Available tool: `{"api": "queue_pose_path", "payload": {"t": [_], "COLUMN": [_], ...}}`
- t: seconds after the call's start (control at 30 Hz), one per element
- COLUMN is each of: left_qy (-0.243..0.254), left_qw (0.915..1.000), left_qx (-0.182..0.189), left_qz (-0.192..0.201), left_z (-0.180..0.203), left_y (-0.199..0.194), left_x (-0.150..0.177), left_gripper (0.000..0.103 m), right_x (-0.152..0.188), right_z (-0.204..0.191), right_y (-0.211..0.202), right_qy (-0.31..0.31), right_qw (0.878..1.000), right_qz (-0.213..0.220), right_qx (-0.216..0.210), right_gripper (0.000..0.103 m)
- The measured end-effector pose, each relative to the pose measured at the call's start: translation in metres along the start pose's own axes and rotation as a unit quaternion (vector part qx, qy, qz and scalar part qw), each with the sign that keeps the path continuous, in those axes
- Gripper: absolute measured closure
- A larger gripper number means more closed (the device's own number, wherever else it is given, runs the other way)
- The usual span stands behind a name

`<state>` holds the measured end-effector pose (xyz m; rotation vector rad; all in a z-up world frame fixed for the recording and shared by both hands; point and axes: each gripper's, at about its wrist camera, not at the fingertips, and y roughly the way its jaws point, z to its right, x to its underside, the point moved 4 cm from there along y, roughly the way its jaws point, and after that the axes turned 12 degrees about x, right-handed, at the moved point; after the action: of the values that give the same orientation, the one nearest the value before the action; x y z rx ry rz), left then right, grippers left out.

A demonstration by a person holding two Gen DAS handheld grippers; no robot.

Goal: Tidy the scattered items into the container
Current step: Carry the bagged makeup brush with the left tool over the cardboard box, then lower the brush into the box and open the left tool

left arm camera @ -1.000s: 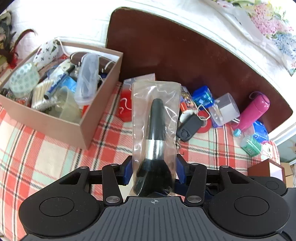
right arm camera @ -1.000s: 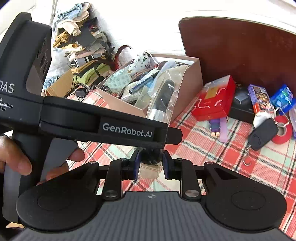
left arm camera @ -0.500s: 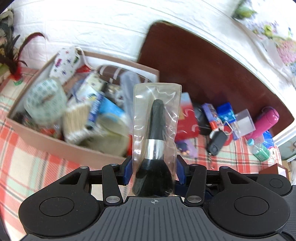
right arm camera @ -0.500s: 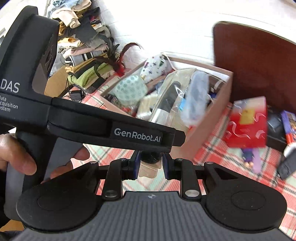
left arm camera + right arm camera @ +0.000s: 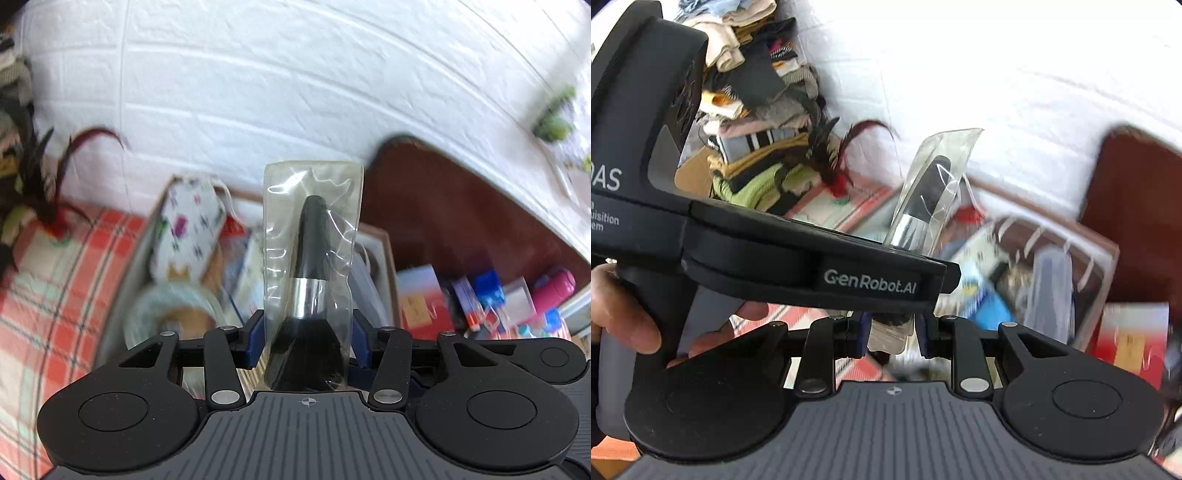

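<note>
My left gripper (image 5: 308,341) is shut on a black makeup brush in a clear plastic sleeve (image 5: 312,266), held upright over the near edge of the brown cardboard box (image 5: 389,258). The box is full of items, among them a patterned pouch (image 5: 188,229) and a tape roll (image 5: 166,314). In the right wrist view the same sleeved brush (image 5: 931,195) sticks up past the left gripper's body (image 5: 775,251). My right gripper (image 5: 892,332) has its jaws close together, with the sleeve's bottom end showing between them; whether they pinch it is unclear. The box (image 5: 1104,258) lies to the right.
Scattered items lie right of the box: a red packet (image 5: 421,302), a pink bottle (image 5: 554,284), blue and clear small boxes (image 5: 491,291). A dark wooden board (image 5: 461,221) leans on the white brick wall. Folded clothes (image 5: 757,122) pile at left. A checked cloth (image 5: 48,277) covers the surface.
Both grippers have swung left and tilted up, bringing the sleeved brush from beside the box to over it. The scattered items have slid toward the right edge of the view.
</note>
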<state>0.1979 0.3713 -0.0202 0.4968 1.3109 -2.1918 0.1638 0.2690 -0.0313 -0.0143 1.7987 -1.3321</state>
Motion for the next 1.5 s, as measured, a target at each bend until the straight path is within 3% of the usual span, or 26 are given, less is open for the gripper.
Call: {"api": "queue_pose_path", "payload": {"t": [0.2,0.53,0.73,0.77,0.8,0.97,1.0,1.03,1.07,1.4,1.5], "left_qy": [0.014,-0.043,-0.067,-0.068,-0.072,-0.098,-0.105,-0.112,-0.115,-0.104,-0.094], "left_qw": [0.9998,0.9978,0.9962,0.9961,0.9958,0.993,0.9922,0.9912,0.9908,0.9933,0.9944], "left_qx": [-0.01,0.002,0.002,0.002,0.002,-0.003,0.002,0.008,0.009,0.0,-0.001], "left_qz": [-0.002,-0.05,-0.056,-0.056,-0.057,-0.065,-0.068,-0.07,-0.07,-0.051,-0.049], "left_z": [-0.012,-0.057,-0.078,-0.081,-0.083,-0.096,-0.099,-0.102,-0.104,-0.1,-0.092], "left_y": [0.02,0.07,0.088,0.091,0.094,0.107,0.108,0.109,0.108,0.081,0.071], "left_x": [-0.036,-0.027,-0.037,-0.039,-0.039,-0.037,-0.036,-0.035,-0.034,-0.039,-0.036], "left_gripper": [0.053,0.055,0.052,0.051,0.04,0.023,0.023,0.023,0.023,0.022,0.015], "right_x": [-0.033,-0.029,-0.038,-0.039,-0.04,-0.037,-0.036,-0.035,-0.034,-0.025,-0.025], "right_z": [0.004,0.019,0.028,0.029,0.03,0.032,0.034,0.036,0.039,0.049,0.045], "right_y": [0.023,0.079,0.102,0.105,0.108,0.118,0.119,0.12,0.122,0.115,0.107], "right_qy": [-0.009,0.001,0.003,0.001,0.0,0.002,0.007,0.009,0.011,0.037,0.037], "right_qw": [1.0,0.999,0.999,0.999,0.999,0.998,0.998,0.998,0.998,0.997,0.998], "right_qz": [0.006,-0.042,-0.045,-0.043,-0.043,-0.047,-0.048,-0.051,-0.053,-0.06,-0.056], "right_qx": [0.012,0.004,-0.023,-0.027,-0.03,-0.042,-0.038,-0.026,-0.015,-0.006,-0.004], "right_gripper": [0.074,0.075,0.074,0.072,0.067,0.055,0.047,0.033,0.029,0.031,0.028]}}
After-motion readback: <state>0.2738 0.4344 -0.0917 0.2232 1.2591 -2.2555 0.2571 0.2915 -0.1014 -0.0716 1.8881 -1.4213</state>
